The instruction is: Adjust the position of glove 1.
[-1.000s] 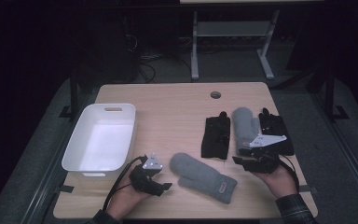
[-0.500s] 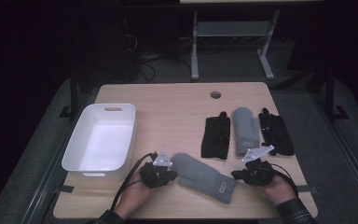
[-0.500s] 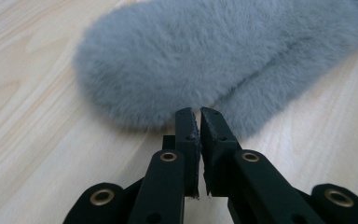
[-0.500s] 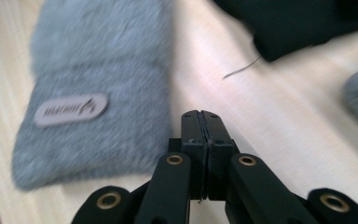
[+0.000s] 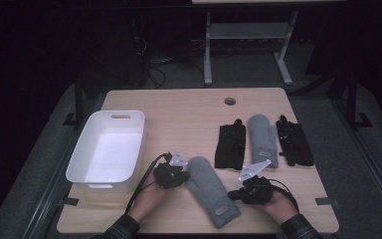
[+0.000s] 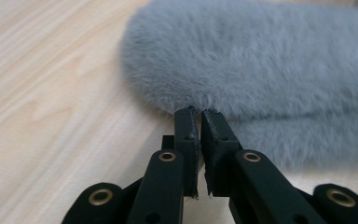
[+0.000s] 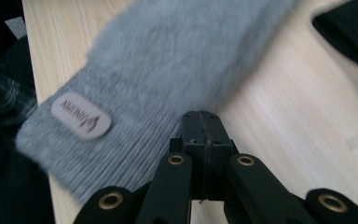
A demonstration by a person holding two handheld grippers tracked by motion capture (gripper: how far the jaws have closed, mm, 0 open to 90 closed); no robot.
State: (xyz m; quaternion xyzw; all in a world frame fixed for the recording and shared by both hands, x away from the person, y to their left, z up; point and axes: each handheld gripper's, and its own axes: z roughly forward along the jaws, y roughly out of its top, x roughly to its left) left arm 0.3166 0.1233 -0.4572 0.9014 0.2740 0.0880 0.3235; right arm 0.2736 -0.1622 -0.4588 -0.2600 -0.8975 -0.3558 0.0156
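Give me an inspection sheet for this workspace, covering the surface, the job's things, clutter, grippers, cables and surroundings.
Surface: light wooden table with a round hole near its far edge.
Job's things: near grey mitten lies flat at the front edge between both hands, label patch toward the person.
Clutter: white tub at left; far grey mitten between two black gloves at right.
Grippers: left gripper has jaws nearly together at the near mitten's fuzzy edge, grip uncertain; right gripper shut beside its ribbed cuff, holding nothing.
Cables: black cable trails from the left gripper.
Surroundings: dark floor, grey metal stand behind the table.
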